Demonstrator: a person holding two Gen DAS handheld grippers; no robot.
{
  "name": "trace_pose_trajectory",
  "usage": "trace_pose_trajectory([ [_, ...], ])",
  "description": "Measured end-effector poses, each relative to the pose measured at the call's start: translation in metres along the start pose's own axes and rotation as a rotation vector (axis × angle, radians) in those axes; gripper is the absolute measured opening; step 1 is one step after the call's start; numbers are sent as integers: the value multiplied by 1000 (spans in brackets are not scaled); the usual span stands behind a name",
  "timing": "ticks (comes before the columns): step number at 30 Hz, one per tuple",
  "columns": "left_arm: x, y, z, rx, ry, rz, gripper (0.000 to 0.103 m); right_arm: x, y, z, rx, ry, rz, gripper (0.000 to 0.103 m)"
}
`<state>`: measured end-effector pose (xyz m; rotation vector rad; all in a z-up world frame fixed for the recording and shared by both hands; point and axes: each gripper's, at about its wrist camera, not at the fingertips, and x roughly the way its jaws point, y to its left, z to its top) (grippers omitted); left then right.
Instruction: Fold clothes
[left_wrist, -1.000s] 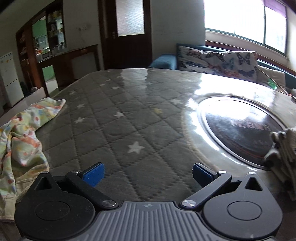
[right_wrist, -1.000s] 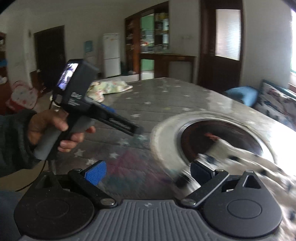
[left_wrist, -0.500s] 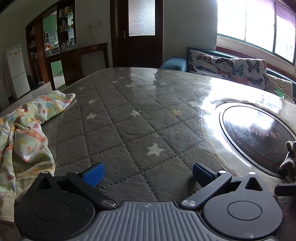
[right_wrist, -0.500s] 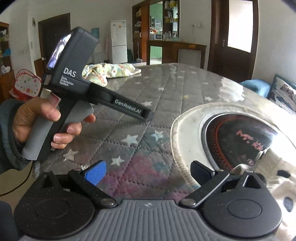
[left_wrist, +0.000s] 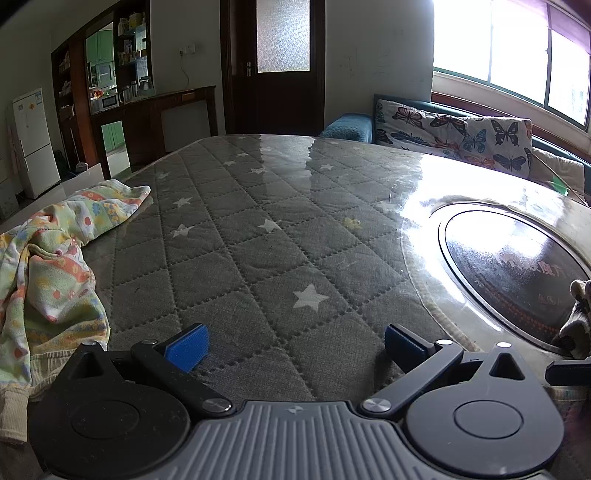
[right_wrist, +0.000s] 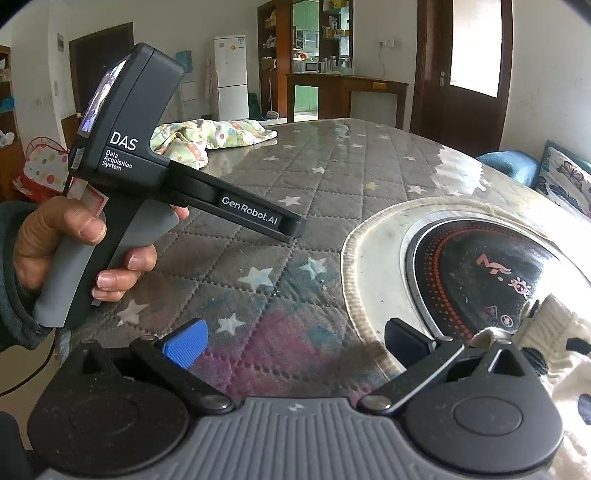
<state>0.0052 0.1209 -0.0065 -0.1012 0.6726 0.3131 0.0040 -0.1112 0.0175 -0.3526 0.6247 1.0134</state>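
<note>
A crumpled pastel patterned garment (left_wrist: 55, 266) lies at the table's left edge; it also shows far off in the right wrist view (right_wrist: 207, 136). A white knitted garment with dark spots (right_wrist: 554, 354) lies at the right, partly on the round black cooktop (right_wrist: 487, 273); its edge shows in the left wrist view (left_wrist: 578, 314). My left gripper (left_wrist: 295, 343) is open and empty above the quilted star-patterned table cover (left_wrist: 258, 240). My right gripper (right_wrist: 295, 339) is open and empty, beside the white garment. The left gripper's body (right_wrist: 147, 177) is held in a hand.
A round black cooktop (left_wrist: 517, 269) is set in the table at the right. A butterfly-patterned sofa (left_wrist: 461, 136) stands beyond the table. A fridge (left_wrist: 33, 144), cabinets and a dark door (left_wrist: 280, 66) stand at the back.
Both grippers pulled back and turned left. The white garment slid toward the right edge of both views. Both stayed open.
</note>
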Motion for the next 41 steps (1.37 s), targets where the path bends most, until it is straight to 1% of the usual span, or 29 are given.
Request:
trace_pose_trajectory([
  [41, -4, -6, -1, -1, 1, 4, 103, 1, -4, -2, 4, -5, 9, 103],
])
